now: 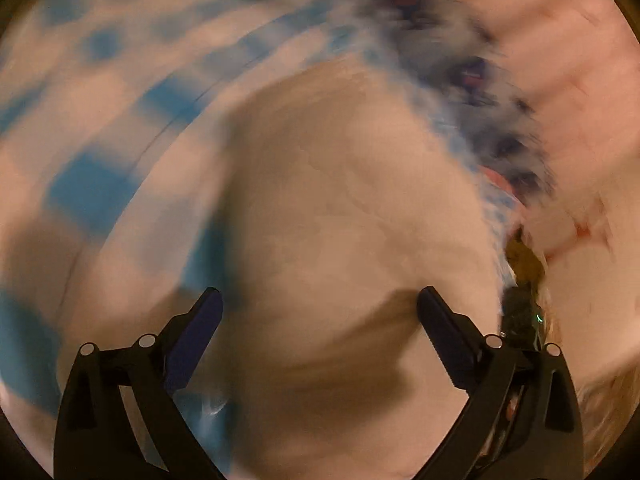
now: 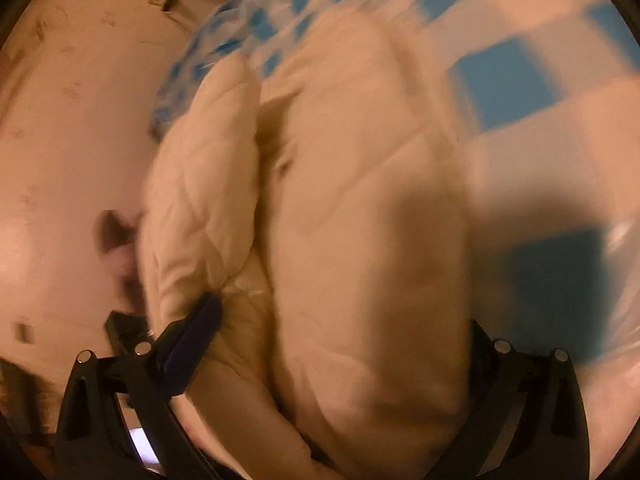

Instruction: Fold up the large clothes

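A cream padded, quilted garment (image 1: 340,200) lies bunched on a blue-and-white checked cloth (image 1: 92,188); the left wrist view is blurred. My left gripper (image 1: 318,298) hovers over the garment's near part, jaws wide open with nothing pinched between them. In the right wrist view the same garment (image 2: 360,180) is folded into two puffy lobes on the checked cloth (image 2: 504,80). My right gripper (image 2: 344,312) straddles the near lobe with its jaws wide apart. Its left finger (image 2: 200,324) rests against a fold. The garment's bulk hides the right fingertip.
A pale pinkish surface (image 2: 72,160) lies to the left of the checked cloth, with a small dark blurred object (image 2: 116,236) on it. In the left wrist view a dark patterned strip (image 1: 468,76) borders the cloth at upper right, with a pink surface (image 1: 560,40) beyond.
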The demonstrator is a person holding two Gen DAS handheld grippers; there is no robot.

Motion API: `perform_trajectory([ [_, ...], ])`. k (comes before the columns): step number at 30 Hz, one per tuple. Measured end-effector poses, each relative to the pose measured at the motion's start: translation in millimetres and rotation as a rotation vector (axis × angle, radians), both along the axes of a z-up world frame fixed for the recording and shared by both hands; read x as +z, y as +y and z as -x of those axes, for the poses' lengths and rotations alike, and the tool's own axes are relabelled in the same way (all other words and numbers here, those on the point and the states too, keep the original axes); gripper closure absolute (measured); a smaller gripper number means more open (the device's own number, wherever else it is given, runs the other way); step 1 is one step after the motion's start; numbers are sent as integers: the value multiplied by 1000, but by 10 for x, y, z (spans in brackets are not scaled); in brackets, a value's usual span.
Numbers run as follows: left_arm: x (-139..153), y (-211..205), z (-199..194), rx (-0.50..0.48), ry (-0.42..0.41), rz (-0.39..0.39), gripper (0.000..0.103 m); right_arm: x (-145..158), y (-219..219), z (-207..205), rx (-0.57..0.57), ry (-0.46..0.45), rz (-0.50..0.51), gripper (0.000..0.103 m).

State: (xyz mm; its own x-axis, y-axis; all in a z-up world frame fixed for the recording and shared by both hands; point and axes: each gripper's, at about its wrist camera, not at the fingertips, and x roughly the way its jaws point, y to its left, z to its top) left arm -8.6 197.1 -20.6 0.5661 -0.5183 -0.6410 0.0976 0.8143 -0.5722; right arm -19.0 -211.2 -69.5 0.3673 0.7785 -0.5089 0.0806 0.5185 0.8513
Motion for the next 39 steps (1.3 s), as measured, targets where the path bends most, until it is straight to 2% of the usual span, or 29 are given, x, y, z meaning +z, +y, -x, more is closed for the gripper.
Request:
perform_trajectory([
  [2,232,-254,51,-38,-104,-206,9,108,277,77,77,-27,5,5],
  [3,258,-344,76,-36,-120,-286,9,132,329,97,98,-31,25,5],
  [4,214,-371,90,-39,-107,-293,9,139,334,107,108,-35,71,5],
  [6,78,-377,106,-62,-67,-229,9,118,213,101,94,-37,171,5],
  [8,79,-437,177,-72,-90,-287,9,183,-11,158,5,-45,297,5],
  [9,98,-438,182,-75,-89,-283,9,329,-130,226,-57,-99,318,5],
  [11,188,-399,247,-53,-114,-246,9,642,-144,292,-91,-216,306,5],
  [13,283,-410,278,-21,-152,-267,9,1090,61,283,-51,-375,306,5],
  [15,293,-465,304,-33,-160,-307,9,1349,409,122,27,-459,293,5],
  [17,272,-493,340,-29,-165,-349,9,1244,661,-126,73,-397,340,5],
  [18,282,-506,374,-17,-183,-374,9,1019,790,-311,109,-313,394,5],
  [19,299,-505,411,-6,-195,-391,9,586,926,-506,186,-196,441,5],
  [21,376,-547,515,21,-241,-457,9,464,810,-544,161,-191,400,6],
  [22,431,-564,573,32,-270,-473,9,513,764,-495,149,-193,407,7],
  [24,525,-579,647,56,-300,-483,9,718,759,-310,120,-234,501,7],
  [28,715,-614,807,81,-341,-491,9,1115,790,294,30,-413,673,7],
  [29,752,-625,868,87,-346,-498,9,1146,826,357,10,-421,699,7],
  [32,797,-644,1041,97,-340,-496,9,1207,867,779,-14,-486,729,7],
  [35,832,-680,1218,89,-353,-506,9,1186,969,1101,-11,-533,702,7],
  [39,909,-764,1352,69,-378,-524,9,1233,1068,1424,-41,-562,799,7],
])
